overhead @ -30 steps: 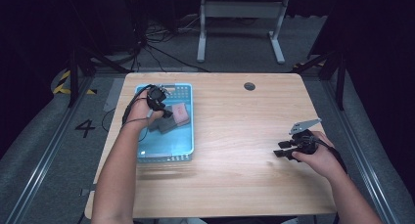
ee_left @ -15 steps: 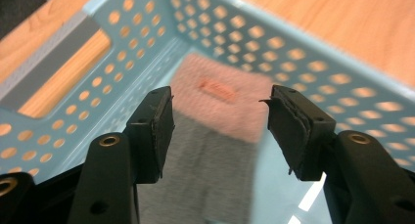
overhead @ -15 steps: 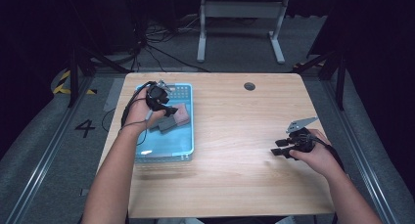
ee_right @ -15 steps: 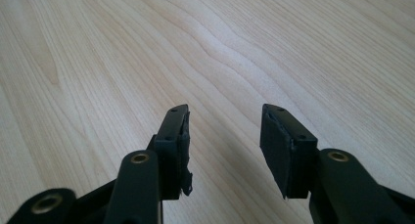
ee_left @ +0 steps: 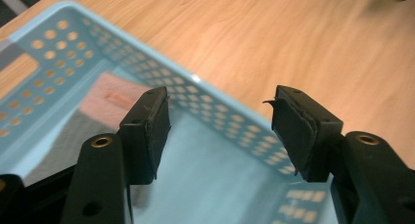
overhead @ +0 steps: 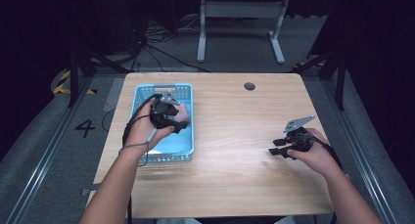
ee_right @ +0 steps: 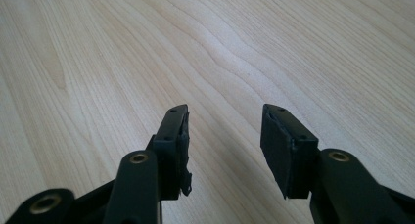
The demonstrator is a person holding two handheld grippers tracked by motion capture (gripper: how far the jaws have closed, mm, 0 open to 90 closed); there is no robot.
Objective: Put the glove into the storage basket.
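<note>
A light-blue perforated basket (overhead: 161, 158) stands at the table's left. Inside it lies a pink block (overhead: 183, 114) with a grey part beside it; in the left gripper view the pink block (ee_left: 108, 97) sits low in the basket (ee_left: 210, 99), behind the left jaw. My left gripper (overhead: 169, 117) hangs above the basket. Its jaws have just been opening, and the left gripper (ee_left: 222, 111) holds nothing between its pads. My right gripper (overhead: 277, 150) rests low over the bare table at the right; the right gripper (ee_right: 225, 121) is open with only wood between its jaws.
The wooden table (overhead: 235, 136) has a round cable hole (overhead: 249, 86) near its far edge. Beyond the table are a dark floor, cables and a white desk frame (overhead: 240, 23). Bare wood lies between the basket and the right hand.
My left gripper has lifted away from the pink block and drawn back toward the person, jaws wider apart. The block stays in the basket. The right gripper has hardly moved.
</note>
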